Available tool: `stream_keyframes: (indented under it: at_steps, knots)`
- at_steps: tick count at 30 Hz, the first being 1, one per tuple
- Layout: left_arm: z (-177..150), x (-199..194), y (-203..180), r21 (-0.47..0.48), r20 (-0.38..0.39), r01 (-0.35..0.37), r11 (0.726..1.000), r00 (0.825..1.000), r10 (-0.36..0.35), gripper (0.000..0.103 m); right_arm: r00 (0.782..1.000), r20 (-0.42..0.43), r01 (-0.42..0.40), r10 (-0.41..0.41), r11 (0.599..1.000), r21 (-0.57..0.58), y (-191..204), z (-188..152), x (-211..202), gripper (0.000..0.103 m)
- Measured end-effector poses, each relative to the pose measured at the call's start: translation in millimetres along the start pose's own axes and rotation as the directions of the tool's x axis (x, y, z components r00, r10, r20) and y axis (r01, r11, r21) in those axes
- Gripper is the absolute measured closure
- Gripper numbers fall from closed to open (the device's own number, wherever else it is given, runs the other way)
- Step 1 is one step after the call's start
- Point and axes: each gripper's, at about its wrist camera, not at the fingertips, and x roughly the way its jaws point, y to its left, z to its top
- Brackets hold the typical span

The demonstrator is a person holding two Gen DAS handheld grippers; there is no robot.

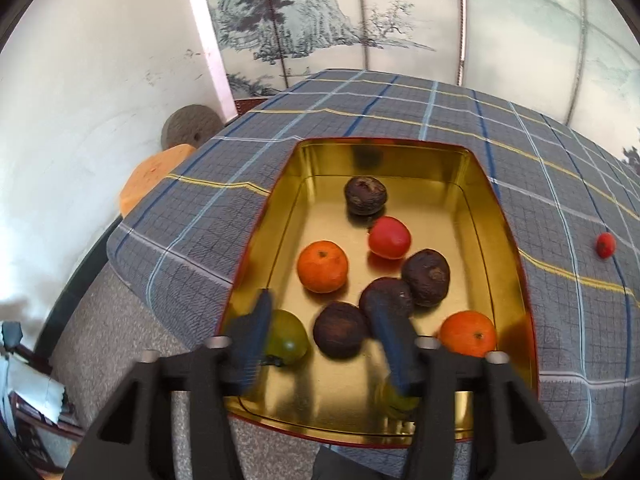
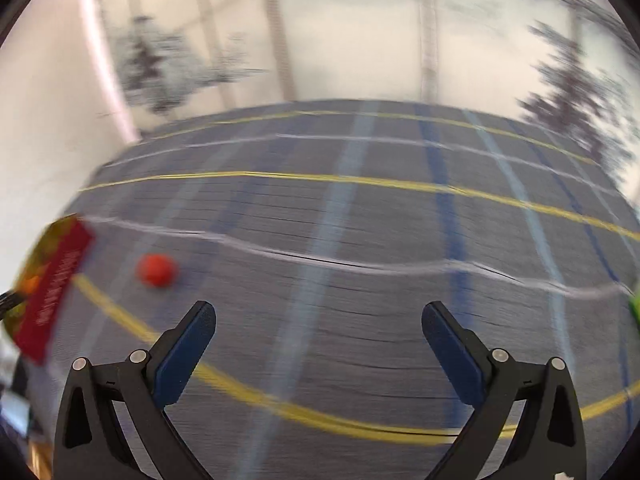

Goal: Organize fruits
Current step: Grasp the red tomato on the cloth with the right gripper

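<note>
The left gripper point(image 1: 320, 316) is built of matte black angular arms with triangular cut-outs, rising from 6 o'clock in its wrist view. Round silver screws point(image 1: 219, 342) cap the arm joints. Its fingers point(image 1: 256, 336) are flat, dark blue, finely ribbed pads, blurred here. The right gripper point(image 2: 320, 316) has the same black frame with triangular openings at 7 and 5 o'clock, silver pivot screws point(image 2: 138, 356), and smooth dark blue fingers point(image 2: 186, 354) with rounded tips.
</note>
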Motion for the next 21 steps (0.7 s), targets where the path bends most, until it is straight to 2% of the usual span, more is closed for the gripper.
stream_keyframes:
  at_steps: [5,9,10,12,15,18,20,21]
  knots:
    - [1,-15,3,-0.003,0.058,-0.009,1.0,0.998,0.01,0.028,0.992,-0.033,-0.125,0.121,0.981,-0.147,61,14,12,0.014]
    - [1,-25,3,-0.002,0.073,0.01,1.0,0.997,-0.01,0.026,0.984,-0.082,-0.169,0.155,0.965,-0.203,92,21,38,0.031]
    - [0,-27,2,0.003,0.075,0.008,1.0,0.997,-0.009,0.026,0.983,-0.092,-0.177,0.161,0.962,-0.208,97,21,43,0.032]
    - [-1,-31,0,0.019,0.076,0.01,1.0,0.997,-0.011,0.025,0.983,-0.102,-0.171,0.151,0.959,-0.227,109,20,55,0.032]
    - [-4,-35,-4,0.044,0.079,-0.001,0.999,0.997,-0.003,0.025,0.983,-0.114,-0.17,0.146,0.957,-0.234,113,22,64,0.039]
    - [-4,-37,-9,0.064,0.084,-0.008,0.998,0.996,0.003,0.025,0.984,-0.127,-0.156,0.128,0.955,-0.252,119,25,74,0.041]
    - [-4,-38,-10,0.07,0.09,-0.01,0.998,0.996,0.004,0.025,0.982,-0.15,-0.151,0.116,0.955,-0.254,120,26,83,0.049]
    - [-4,-38,-11,0.071,0.091,-0.01,0.997,0.996,0.003,0.025,0.979,-0.167,-0.153,0.113,0.956,-0.249,119,25,88,0.056]
